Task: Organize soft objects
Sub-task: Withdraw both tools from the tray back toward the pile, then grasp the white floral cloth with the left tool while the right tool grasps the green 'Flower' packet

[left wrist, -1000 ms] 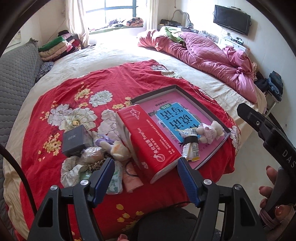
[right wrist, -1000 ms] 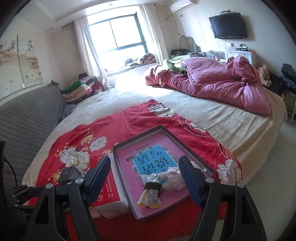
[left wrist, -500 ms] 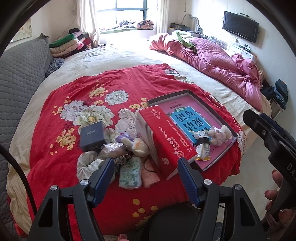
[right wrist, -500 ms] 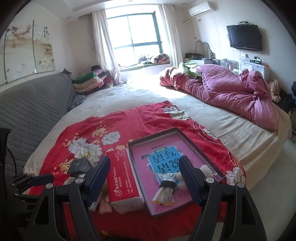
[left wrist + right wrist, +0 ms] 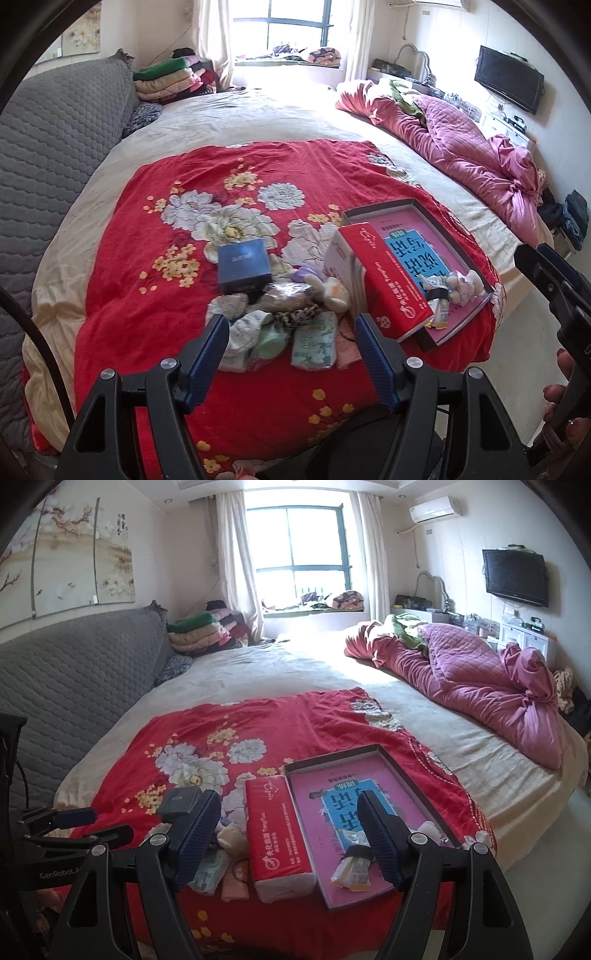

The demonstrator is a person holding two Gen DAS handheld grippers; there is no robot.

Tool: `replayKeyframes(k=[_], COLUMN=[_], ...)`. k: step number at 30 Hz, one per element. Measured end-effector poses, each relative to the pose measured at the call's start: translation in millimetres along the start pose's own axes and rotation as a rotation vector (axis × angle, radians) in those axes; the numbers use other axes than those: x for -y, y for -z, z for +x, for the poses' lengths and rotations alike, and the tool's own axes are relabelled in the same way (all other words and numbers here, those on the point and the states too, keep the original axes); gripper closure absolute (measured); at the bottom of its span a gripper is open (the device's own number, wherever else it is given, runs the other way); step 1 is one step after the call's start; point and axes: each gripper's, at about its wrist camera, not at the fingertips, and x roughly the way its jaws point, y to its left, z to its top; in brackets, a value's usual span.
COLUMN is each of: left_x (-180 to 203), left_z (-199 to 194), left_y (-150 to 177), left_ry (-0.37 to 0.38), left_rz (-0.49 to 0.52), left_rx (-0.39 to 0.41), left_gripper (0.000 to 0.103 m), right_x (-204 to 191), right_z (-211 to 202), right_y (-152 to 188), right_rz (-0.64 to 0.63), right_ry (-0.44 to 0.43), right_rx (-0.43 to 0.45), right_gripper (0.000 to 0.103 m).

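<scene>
A pile of soft things lies on the red floral cloth point(image 5: 155, 295): white socks point(image 5: 240, 325), a green tissue pack point(image 5: 314, 341), a small plush toy point(image 5: 332, 290), a leopard scrunchie point(image 5: 297, 314). A red tissue pack point(image 5: 384, 280) leans on the shallow pink tray point(image 5: 421, 208), which holds a small pink plush point(image 5: 463, 288) and snack packets point(image 5: 352, 873). My left gripper point(image 5: 288, 328) is open and empty, just short of the pile. My right gripper point(image 5: 290, 806) is open and empty, held back over the near edge above the red tissue pack point(image 5: 277, 834) and tray point(image 5: 397, 766).
A dark blue box point(image 5: 243, 264) sits behind the pile. A pink quilt point(image 5: 465, 147) is heaped at the far right of the bed. A grey padded headboard point(image 5: 48, 147) runs along the left. Folded blankets point(image 5: 199, 633) are stacked by the window.
Both grippers have pulled back and swung left: the pile now sits between the left gripper's fingers. Nothing on the bed has moved. Both stay open.
</scene>
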Motion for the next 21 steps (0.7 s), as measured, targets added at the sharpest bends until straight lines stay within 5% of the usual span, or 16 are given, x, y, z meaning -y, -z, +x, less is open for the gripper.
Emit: replayKeyframes(k=[21], left_x=[-96.9], left_z=[6.2], left_y=[17.6], left_ry=[-0.067], left_rz=[-0.142], left_rx=[-0.028], left_gripper=[0.033], right_x=[-69.1], right_z=[26.3], right_y=[9.2], right_rz=[-0.184], right_ry=[-0.066], right_rx=[-0.077], right_gripper=[0.026])
